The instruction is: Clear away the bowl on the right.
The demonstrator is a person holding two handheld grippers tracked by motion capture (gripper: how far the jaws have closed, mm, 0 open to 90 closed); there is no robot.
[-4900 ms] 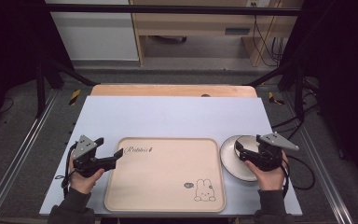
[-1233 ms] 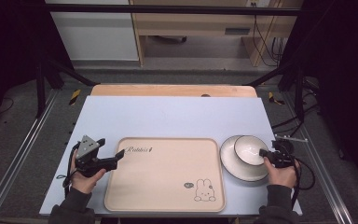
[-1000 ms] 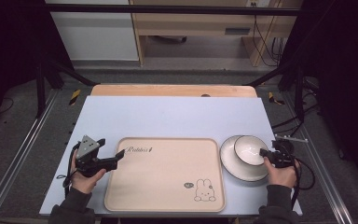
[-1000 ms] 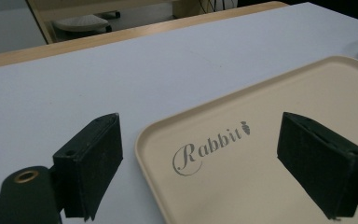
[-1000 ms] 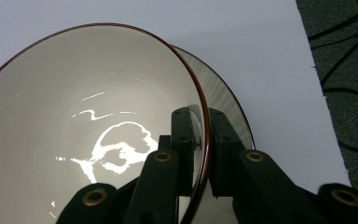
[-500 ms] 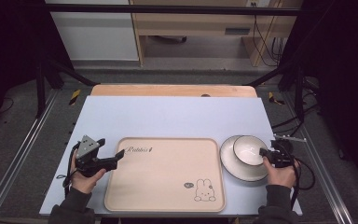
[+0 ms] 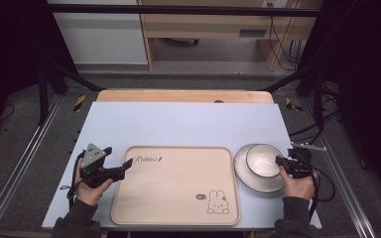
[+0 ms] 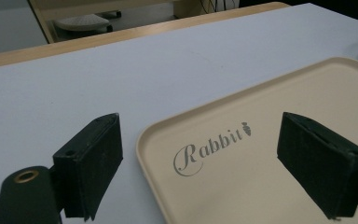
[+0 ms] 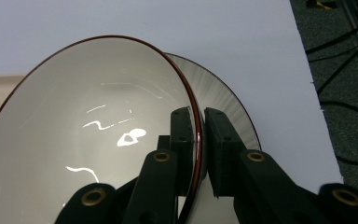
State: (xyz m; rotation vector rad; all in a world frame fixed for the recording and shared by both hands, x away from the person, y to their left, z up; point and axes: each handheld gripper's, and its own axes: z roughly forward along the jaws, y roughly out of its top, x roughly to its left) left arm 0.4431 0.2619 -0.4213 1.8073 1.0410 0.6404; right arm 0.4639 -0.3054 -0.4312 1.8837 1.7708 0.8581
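Observation:
A white bowl with a dark red rim sits on a grey-white plate at the table's right. My right gripper is shut on the bowl's right rim; in the right gripper view the bowl has one jaw inside its rim and one outside, with the plate behind it. A beige tray printed "Rabbit" and with a rabbit drawing lies in the middle. My left gripper stands open at the tray's near-left corner, its jaws straddling the tray rim with nothing held.
The pale blue table top has free room behind the tray. A wooden strip runs along the far edge. Cables trail off the right side, and the table's right edge is close to my right hand.
Since 4.9 s ago my right gripper dropped from above the plate to the bowl's right rim and shut on it. Over the last second the bowl shifted very slightly. The left gripper stayed put.

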